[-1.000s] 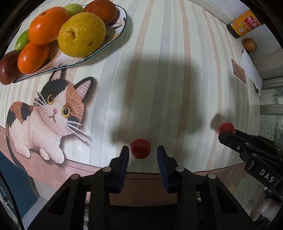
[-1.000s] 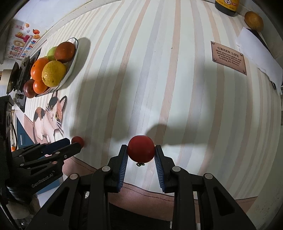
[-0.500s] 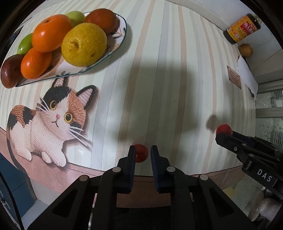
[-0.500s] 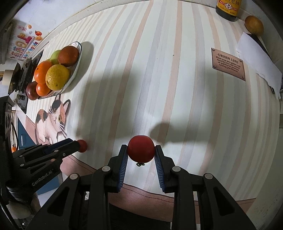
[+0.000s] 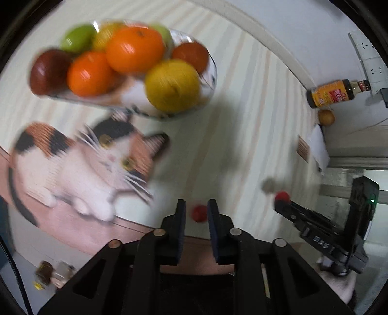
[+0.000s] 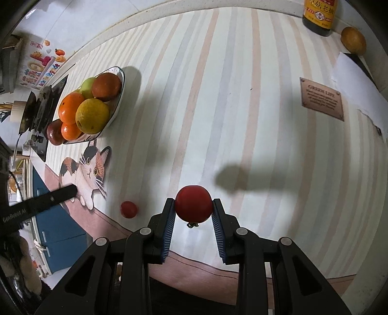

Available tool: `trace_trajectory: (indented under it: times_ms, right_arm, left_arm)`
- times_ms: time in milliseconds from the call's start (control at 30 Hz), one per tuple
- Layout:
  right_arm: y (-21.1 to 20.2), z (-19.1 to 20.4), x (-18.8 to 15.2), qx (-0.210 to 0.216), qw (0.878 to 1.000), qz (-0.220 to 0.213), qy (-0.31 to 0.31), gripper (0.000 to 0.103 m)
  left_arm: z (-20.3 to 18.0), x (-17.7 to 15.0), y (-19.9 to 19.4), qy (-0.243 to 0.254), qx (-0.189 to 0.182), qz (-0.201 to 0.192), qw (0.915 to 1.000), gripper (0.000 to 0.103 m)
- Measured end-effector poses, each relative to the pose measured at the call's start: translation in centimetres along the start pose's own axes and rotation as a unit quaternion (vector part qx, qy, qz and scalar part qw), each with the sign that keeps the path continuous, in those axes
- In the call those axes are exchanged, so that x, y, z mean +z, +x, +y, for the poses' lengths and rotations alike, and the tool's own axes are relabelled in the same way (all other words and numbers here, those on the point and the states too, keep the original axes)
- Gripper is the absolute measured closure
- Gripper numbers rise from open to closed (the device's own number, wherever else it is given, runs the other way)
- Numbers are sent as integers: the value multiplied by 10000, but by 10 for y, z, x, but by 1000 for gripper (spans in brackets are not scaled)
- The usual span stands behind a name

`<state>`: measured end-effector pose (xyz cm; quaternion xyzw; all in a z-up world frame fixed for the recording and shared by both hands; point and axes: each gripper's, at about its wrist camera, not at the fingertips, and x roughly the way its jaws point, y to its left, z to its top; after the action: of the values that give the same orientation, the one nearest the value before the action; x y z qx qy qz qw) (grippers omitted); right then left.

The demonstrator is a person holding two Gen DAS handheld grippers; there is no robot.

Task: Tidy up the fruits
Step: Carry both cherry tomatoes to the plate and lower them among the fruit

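Observation:
My right gripper [image 6: 193, 210] is shut on a big red tomato [image 6: 193, 203] and holds it above the striped cloth. A small red tomato [image 6: 128, 209] lies on the cloth to its left, apart from any gripper. In the blurred left wrist view that small tomato [image 5: 198, 213] shows between my left gripper's [image 5: 196, 213] narrowly parted fingers. In the right wrist view the left gripper [image 6: 65, 192] is well left of it, over the cat picture. The plate [image 6: 116, 112] with oranges, a yellow fruit and green fruit stands at the far left.
A sauce bottle [image 6: 319, 14] and a brown fruit [image 6: 353, 40] stand at the back right. A brown plaque [image 6: 322, 98] and white paper [image 6: 359, 80] lie on the right. The cat picture [image 6: 89, 169] marks the cloth's front left, near the table edge.
My left gripper has swung left and lifted away, and its view is now blurred; the small tomato lies free on the cloth. My right gripper still holds the big tomato.

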<state>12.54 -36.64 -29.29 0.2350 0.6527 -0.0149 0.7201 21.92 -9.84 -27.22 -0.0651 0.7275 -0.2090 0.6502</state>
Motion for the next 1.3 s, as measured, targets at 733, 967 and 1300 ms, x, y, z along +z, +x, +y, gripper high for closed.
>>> trace_trajectory:
  times_ms: [733,967,1300]
  right_arm:
    - [-3,-9,-6,-90,9999,-26,145,70]
    - [-8,-12,-3,-80,9998,-88,166,70]
    - [-15,-11,-1,-131,9997,-161,140,70]
  left_arm:
    - [-44,-6,67,587,940,463,9928,67]
    - [-25,-5,72,373,895,595,9935,67]
    - [-34,-6,81,490,994,462,9928,81]
